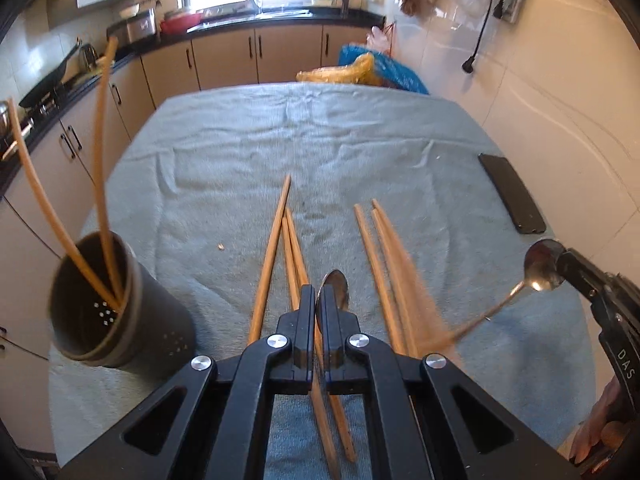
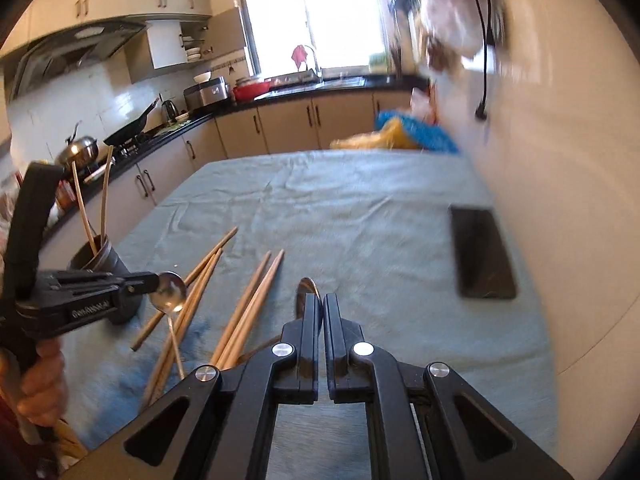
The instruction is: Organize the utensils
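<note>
— Clamping the left spoon (image 1: 335,284) in our left gripper (image 1: 317,300), the right spoon (image 2: 306,290) in our right gripper (image 2: 322,308), we hung right of the holder (image 1: 120,320);

— We judged handle-first lowering, clear of the holder's chopsticks (image 1: 102,160), safest.

Right gripper (image 2: 321,304) and left gripper (image 2: 154,280) each grip a spoon.

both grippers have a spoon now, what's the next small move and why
Probably carry the left gripper leftward to the dark utensil holder and lower its spoon in. It is shut on that spoon's bowl with the handle hanging down, and the holder, already holding two chopsticks, stands just to its left.
</note>
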A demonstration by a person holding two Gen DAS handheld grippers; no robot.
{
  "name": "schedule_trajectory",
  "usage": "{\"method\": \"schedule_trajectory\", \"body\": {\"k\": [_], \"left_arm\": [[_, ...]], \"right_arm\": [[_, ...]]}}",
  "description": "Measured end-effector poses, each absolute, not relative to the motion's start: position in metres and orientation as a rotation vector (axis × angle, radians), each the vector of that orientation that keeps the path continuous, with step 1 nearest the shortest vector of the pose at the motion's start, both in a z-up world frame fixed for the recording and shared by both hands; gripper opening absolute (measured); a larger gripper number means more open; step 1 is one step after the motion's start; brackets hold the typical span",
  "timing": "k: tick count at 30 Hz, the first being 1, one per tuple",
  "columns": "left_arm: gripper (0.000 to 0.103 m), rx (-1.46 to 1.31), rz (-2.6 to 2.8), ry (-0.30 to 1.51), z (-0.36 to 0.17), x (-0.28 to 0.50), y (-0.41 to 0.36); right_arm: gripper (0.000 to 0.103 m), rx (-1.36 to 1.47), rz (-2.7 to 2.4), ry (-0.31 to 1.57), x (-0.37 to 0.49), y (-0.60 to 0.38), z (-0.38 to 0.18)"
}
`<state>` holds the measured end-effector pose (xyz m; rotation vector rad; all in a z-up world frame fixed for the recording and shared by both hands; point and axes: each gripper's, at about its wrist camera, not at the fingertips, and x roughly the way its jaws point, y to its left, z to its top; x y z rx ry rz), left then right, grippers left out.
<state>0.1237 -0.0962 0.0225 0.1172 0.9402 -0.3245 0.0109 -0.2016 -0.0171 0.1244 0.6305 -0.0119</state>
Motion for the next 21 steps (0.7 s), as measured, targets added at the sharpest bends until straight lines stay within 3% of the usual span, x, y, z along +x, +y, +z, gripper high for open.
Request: {"method": "schedule_trajectory", "body": {"k": [21], "left_arm": [[0.003, 0.093, -0.324, 0.815, 0.068, 0.096, -0.065]], "right_arm": [[0.003, 0.031, -0.064, 0.511, -0.004, -0.181, 0.032]]}}
